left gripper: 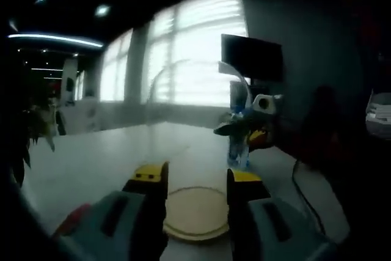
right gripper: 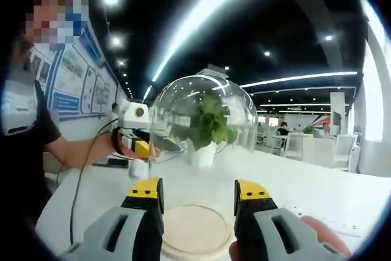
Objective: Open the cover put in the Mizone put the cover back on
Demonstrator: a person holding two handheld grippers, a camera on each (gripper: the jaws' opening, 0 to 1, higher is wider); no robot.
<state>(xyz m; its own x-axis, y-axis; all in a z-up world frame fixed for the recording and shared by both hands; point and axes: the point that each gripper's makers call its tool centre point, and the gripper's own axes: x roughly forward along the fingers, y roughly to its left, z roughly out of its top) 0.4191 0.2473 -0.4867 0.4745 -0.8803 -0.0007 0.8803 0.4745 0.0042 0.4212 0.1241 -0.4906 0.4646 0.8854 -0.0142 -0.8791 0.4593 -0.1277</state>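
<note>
White table (right gripper: pixel 342 200) carries the round wooden base (right gripper: pixel 197 230), and the glass cover (right gripper: pixel 201 120) hangs above it. Your right gripper (right gripper: pixel 198 203) stands open over the base. Your left gripper (left gripper: pixel 197 184) is open, empty, near the base; beyond it stands the Mizone bottle (left gripper: pixel 238 145).

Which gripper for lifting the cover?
Right, likely. The cover stands centred ahead of the open right gripper; the left gripper is off at its side.
</note>
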